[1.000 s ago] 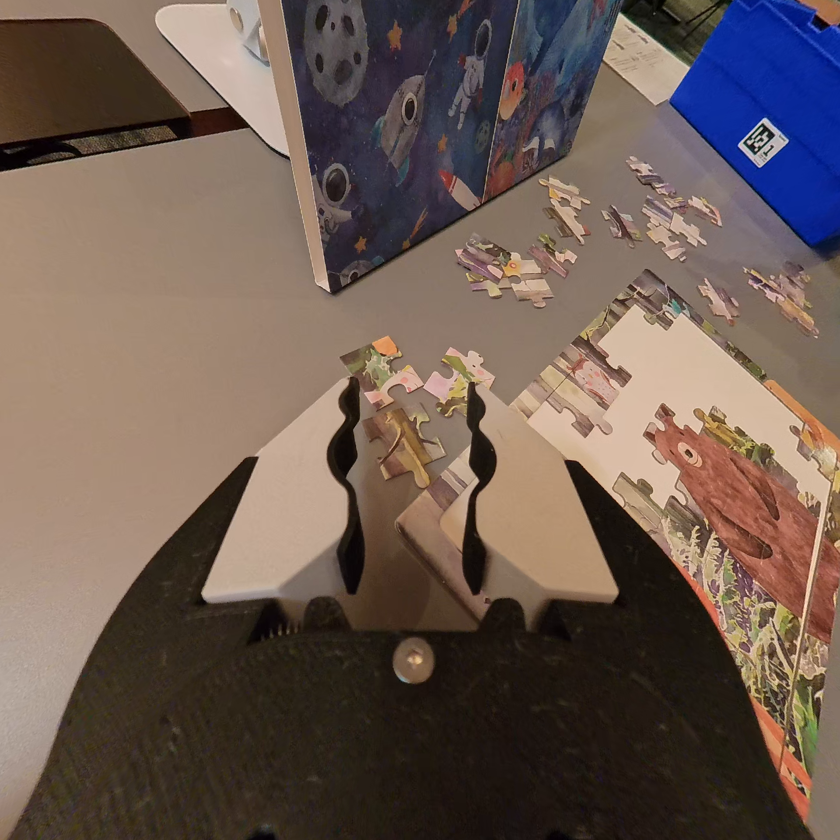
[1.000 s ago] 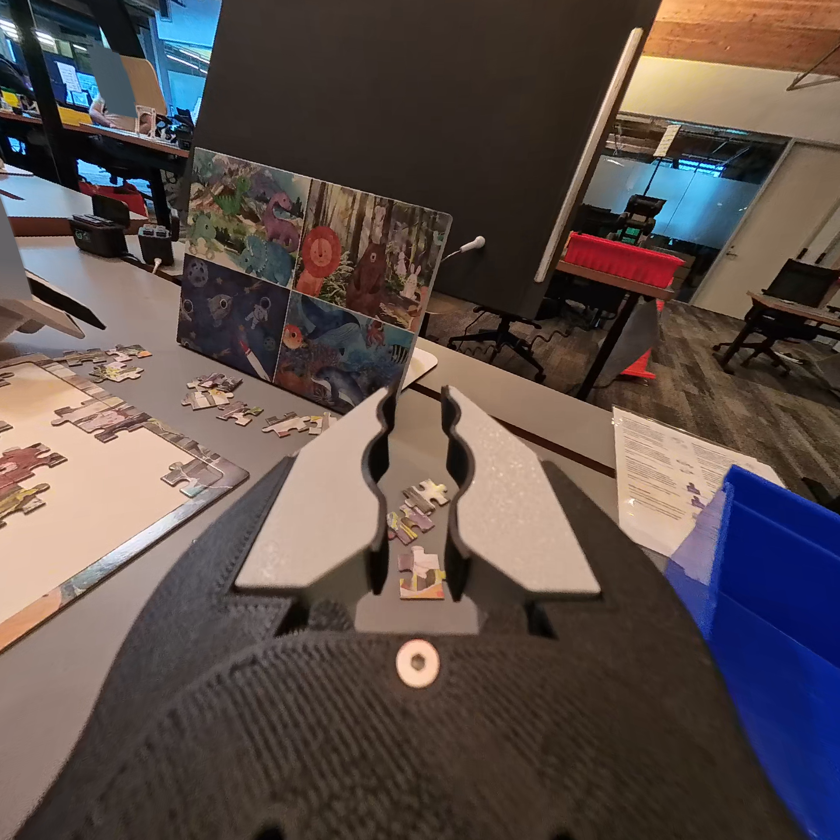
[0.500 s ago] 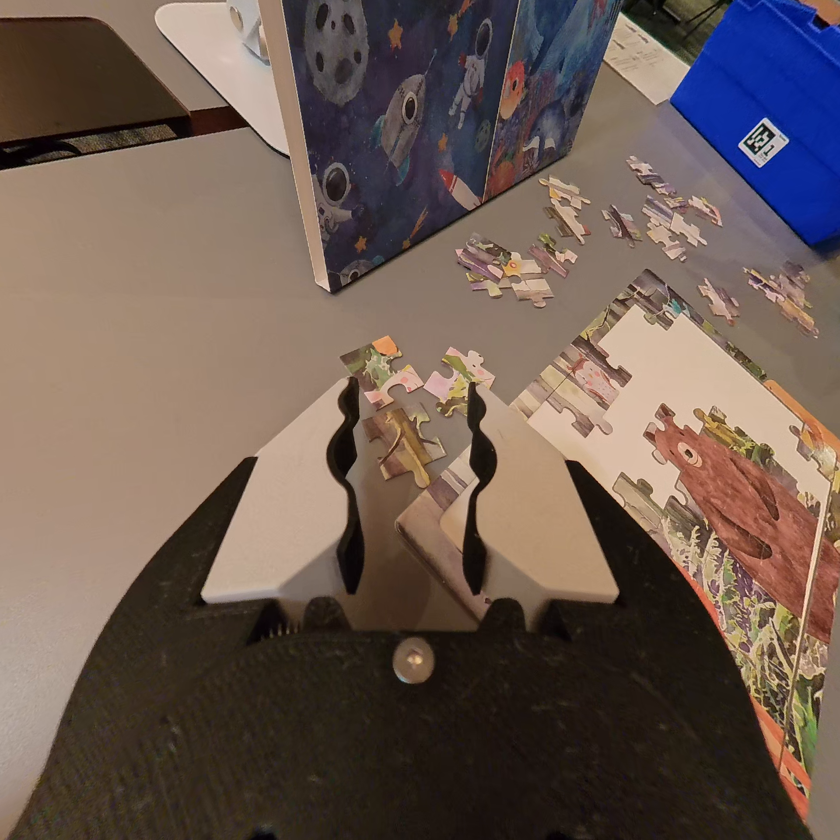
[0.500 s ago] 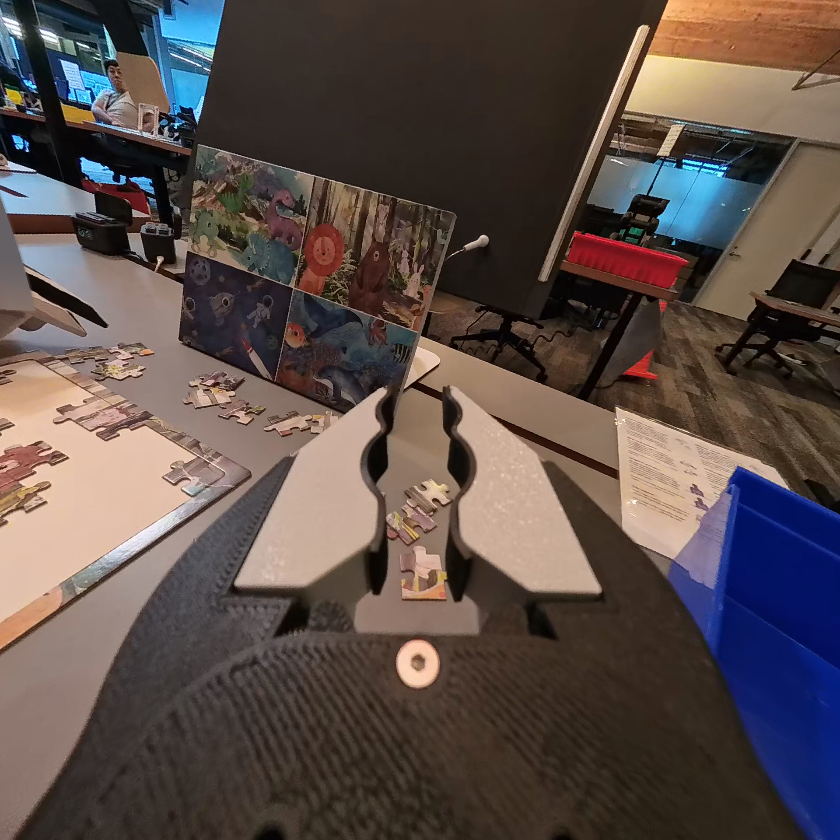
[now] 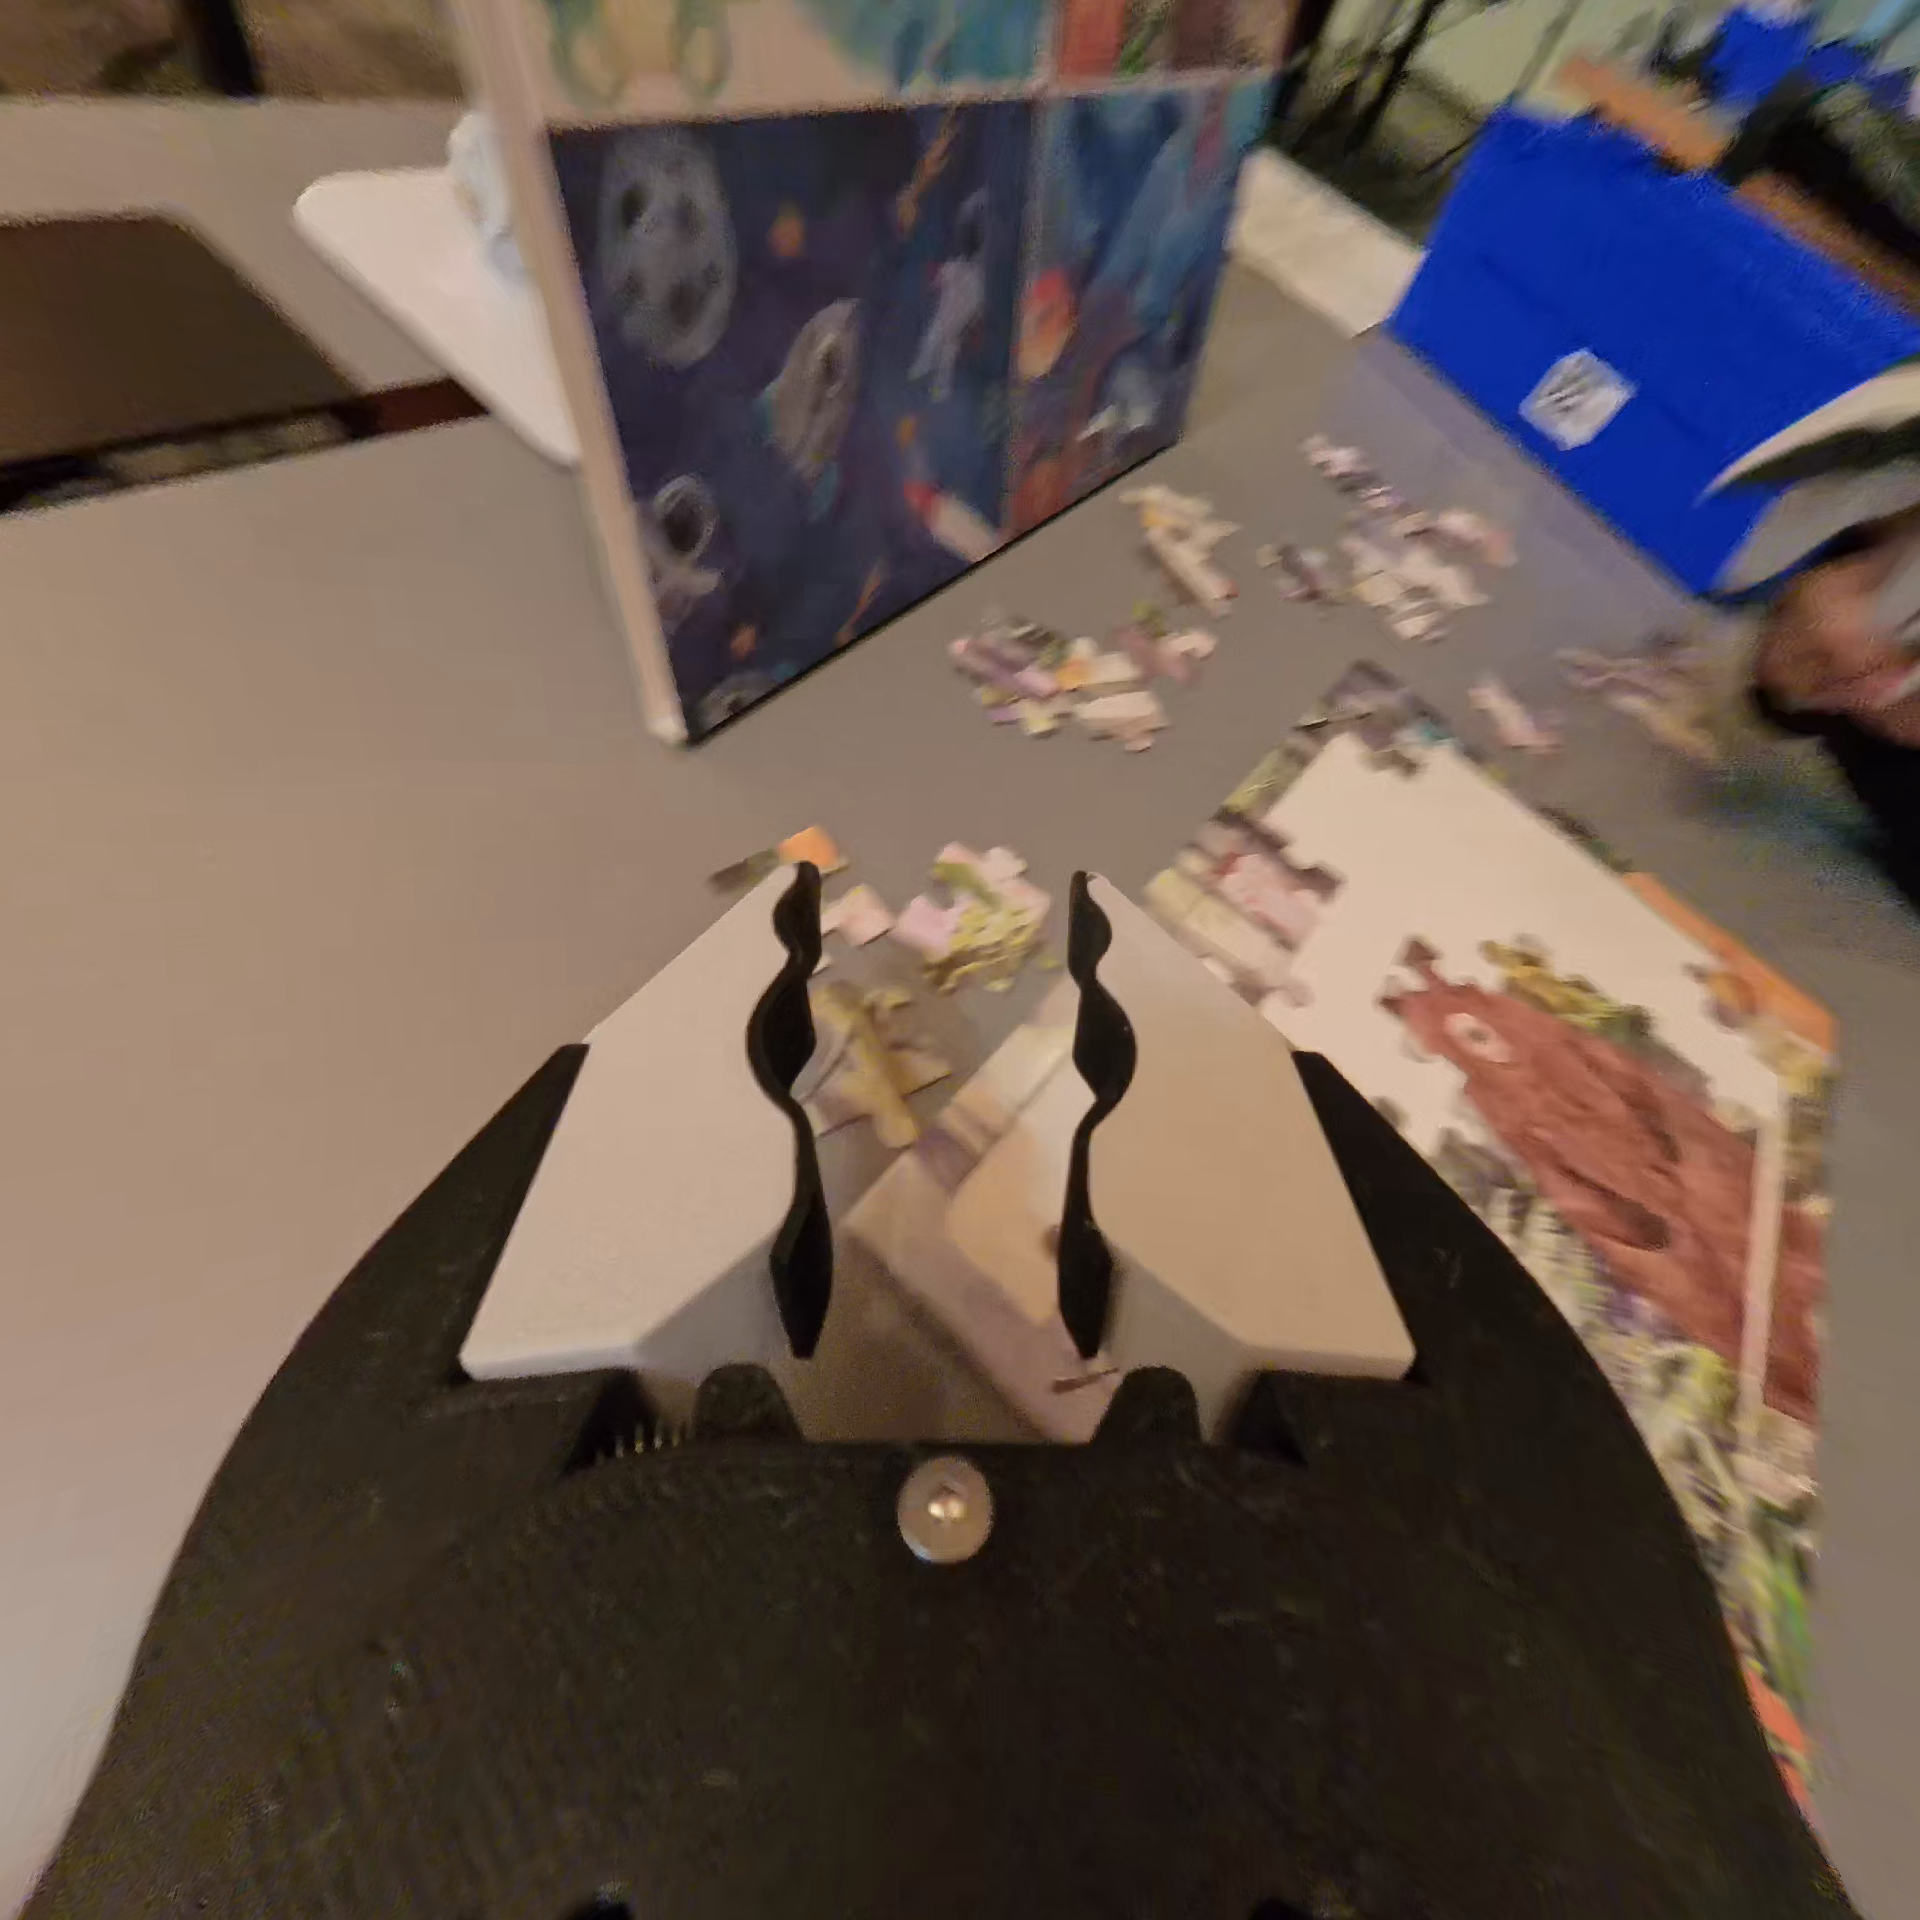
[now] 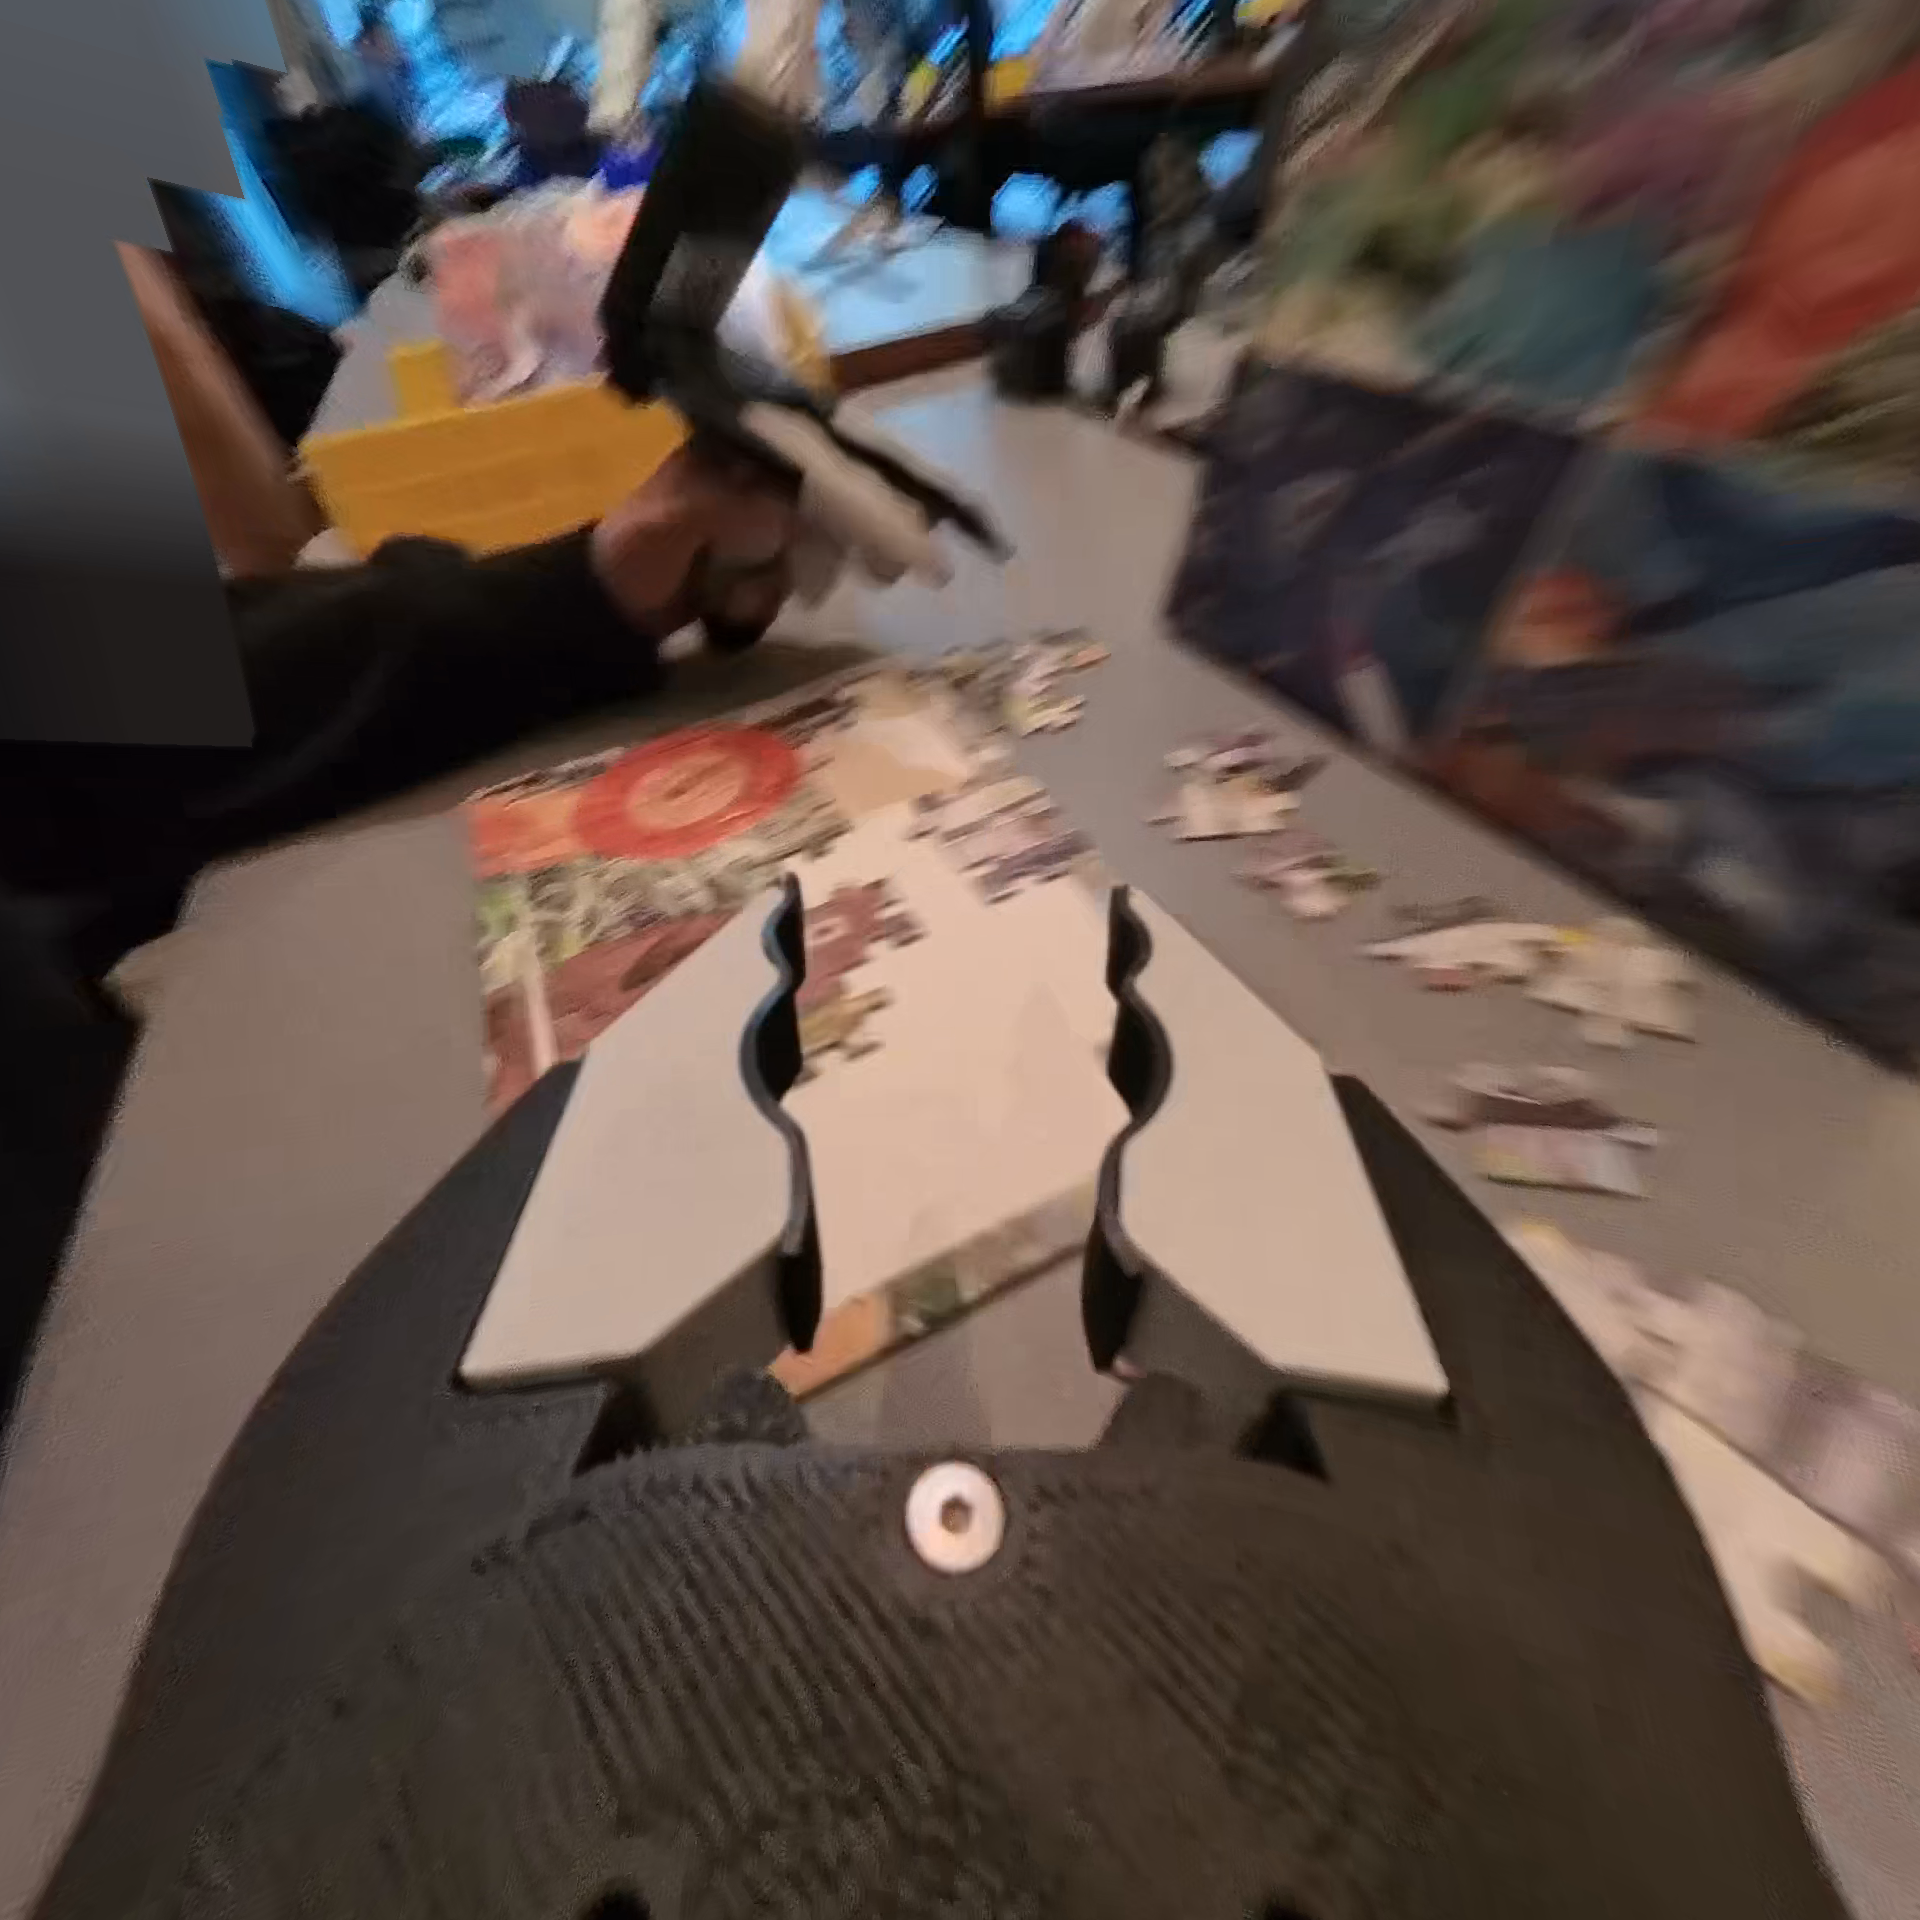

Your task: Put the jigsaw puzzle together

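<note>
Both views blurred. My judgement: next is picking a loose piece, so I'd slow down, settle over one piece, and come in low and flat since these are thin. Left gripper (image 5: 940,904) fingers spread, empty, tilted down over the near loose pieces (image 5: 977,925) at the puzzle board's (image 5: 1507,894) left corner. Right gripper (image 6: 951,914) fingers spread, empty, angled low over the board's (image 6: 966,1101) bare middle. More pieces (image 6: 1538,966) lie right, near the picture box (image 5: 883,364). Far off, a hand (image 6: 686,551) holds the left gripper.
</note>
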{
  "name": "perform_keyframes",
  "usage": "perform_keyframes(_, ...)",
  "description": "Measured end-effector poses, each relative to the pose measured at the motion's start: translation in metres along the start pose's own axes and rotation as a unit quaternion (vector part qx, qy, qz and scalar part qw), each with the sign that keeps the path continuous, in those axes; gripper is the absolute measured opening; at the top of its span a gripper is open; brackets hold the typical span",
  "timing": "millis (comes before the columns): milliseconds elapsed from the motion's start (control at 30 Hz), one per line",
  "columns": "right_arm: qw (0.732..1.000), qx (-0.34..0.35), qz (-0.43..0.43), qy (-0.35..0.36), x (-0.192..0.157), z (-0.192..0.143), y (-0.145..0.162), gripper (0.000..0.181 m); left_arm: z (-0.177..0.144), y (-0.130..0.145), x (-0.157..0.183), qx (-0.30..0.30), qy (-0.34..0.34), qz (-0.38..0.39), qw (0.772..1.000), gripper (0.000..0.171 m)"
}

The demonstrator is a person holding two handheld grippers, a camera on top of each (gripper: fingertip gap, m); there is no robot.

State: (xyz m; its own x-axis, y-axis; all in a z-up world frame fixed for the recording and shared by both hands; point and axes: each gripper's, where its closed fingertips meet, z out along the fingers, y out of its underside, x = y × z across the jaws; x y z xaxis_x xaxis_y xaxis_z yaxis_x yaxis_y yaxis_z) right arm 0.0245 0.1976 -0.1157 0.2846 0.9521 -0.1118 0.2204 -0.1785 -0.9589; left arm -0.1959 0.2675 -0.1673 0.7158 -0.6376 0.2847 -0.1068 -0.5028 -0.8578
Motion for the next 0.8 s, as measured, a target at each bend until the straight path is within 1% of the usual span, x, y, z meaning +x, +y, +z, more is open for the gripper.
perform_keyframes(33,0.999,-0.029,-0.001,-0.030,-0.016,0.015,0.010,0.059,-0.002,-0.007,0.016,0.014,0.038,0.008,0.999,0.046)
perform_keyframes(67,0.997,-0.062,-0.014,-0.049,-0.030,0.028,0.021,0.061,-0.005,-0.012,0.038,0.021,0.092,0.017,0.995,0.046)
perform_keyframes(100,0.993,-0.098,-0.036,-0.058,-0.040,0.037,0.033,0.063,-0.007,-0.013,0.061,0.013,0.146,0.028,0.989,0.047)
perform_keyframes(133,0.987,-0.133,-0.060,-0.063,-0.047,0.044,0.045,0.065,-0.008,-0.009,0.082,-0.008,0.193,0.043,0.980,0.049)
perform_keyframes(200,0.975,-0.191,-0.083,-0.082,-0.062,0.053,0.066,0.067,-0.003,0.010,0.111,-0.067,0.235,0.082,0.966,0.056)
perform_keyframes(267,0.965,-0.224,-0.076,-0.111,-0.075,0.056,0.079,0.076,0.006,0.031,0.132,-0.121,0.246,0.128,0.953,0.060)
perform_keyframes(333,0.964,-0.228,-0.076,-0.118,-0.079,0.058,0.081,0.086,0.015,0.049,0.148,-0.159,0.247,0.163,0.942,0.066)
perform_keyframes(400,0.964,-0.226,-0.073,-0.122,-0.079,0.059,0.083,0.097,0.021,0.059,0.158,-0.176,0.246,0.181,0.936,0.070)
perform_keyframes(467,0.961,-0.234,-0.060,-0.136,-0.081,0.058,0.089,0.102,0.023,0.064,0.165,-0.187,0.252,0.184,0.931,0.074)
perform_keyframes(500,0.961,-0.233,-0.057,-0.139,-0.082,0.058,0.089,0.103,0.023,0.066,0.168,-0.192,0.257,0.182,0.930,0.077)
perform_keyframes(600,0.958,-0.235,-0.064,-0.153,-0.087,0.056,0.090,0.101,0.022,0.066,0.169,-0.194,0.264,0.172,0.929,0.078)
perform_keyframes(733,0.951,-0.239,-0.098,-0.167,-0.093,0.050,0.094,0.096,0.021,0.062,0.166,-0.184,0.263,0.163,0.933,0.078)
perform_keyframes(800,0.951,-0.239,-0.109,-0.166,-0.093,0.049,0.095,0.097,0.021,0.062,0.165,-0.183,0.264,0.161,0.933,0.078)
